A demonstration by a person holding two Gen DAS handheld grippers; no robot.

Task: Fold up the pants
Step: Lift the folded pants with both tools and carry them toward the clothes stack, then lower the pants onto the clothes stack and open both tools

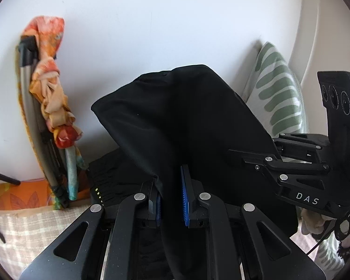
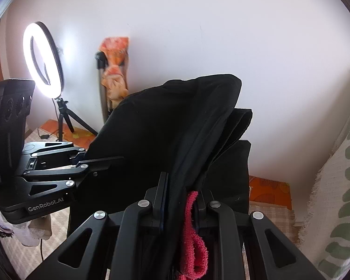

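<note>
While both tongs, left (image 1: 170, 200) and right (image 2: 182, 200), pinch the limp black pants (image 1: 182, 116), edge grips seem wisest.

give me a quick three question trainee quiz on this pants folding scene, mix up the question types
1. True or false: the left gripper is shut on the black fabric pants.
2. Which item is pinched in the right gripper along with the pants?
A. a red knitted cord
B. a green sock
C. a white towel
3. Fill in: the glowing white ring light stands on a small black ____.

Key:
1. True; black cloth runs between its blue pads.
2. A.
3. tripod.
</note>
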